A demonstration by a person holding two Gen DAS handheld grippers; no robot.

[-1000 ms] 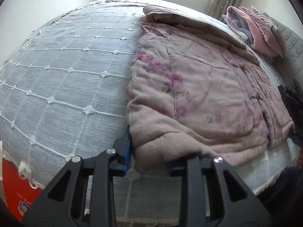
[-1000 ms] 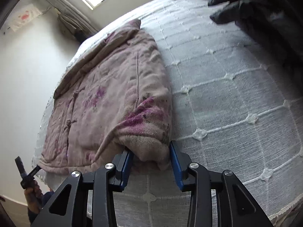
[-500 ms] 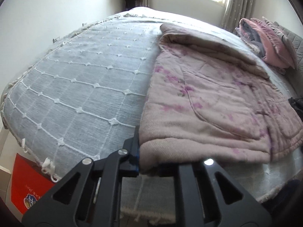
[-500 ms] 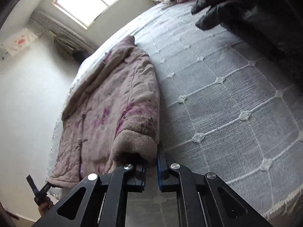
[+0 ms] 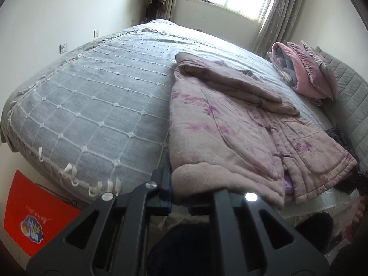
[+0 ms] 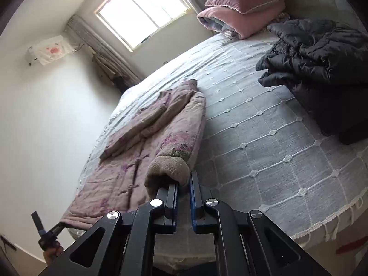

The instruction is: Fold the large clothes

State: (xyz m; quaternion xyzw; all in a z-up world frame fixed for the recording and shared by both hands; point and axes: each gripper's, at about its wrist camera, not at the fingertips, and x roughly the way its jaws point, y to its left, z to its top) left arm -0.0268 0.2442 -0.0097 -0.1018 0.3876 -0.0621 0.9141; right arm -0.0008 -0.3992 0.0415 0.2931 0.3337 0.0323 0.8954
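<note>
A padded pink jacket with purple flowers (image 5: 232, 126) lies on the grey bedspread (image 5: 92, 96), front up, one sleeve folded across its chest. My left gripper (image 5: 179, 191) is shut on the jacket's near hem corner and holds it off the bed. In the right wrist view the same jacket (image 6: 156, 138) stretches away to the left. My right gripper (image 6: 184, 188) is shut on the rolled hem corner at the jacket's other side and holds it raised. The left gripper (image 6: 43, 232) shows small at the lower left of that view.
A dark puffer coat (image 6: 322, 64) lies bunched on the bed's right side. Pink and grey pillows (image 6: 239, 11) are stacked by the headboard under the window (image 6: 142, 11). A red box (image 5: 34, 216) sits on the floor beside the bed's near edge.
Both grippers closed on the jacket's hem corners, then lifted and pulled back from the bed. The hem rose with them and more of the room came into view.
</note>
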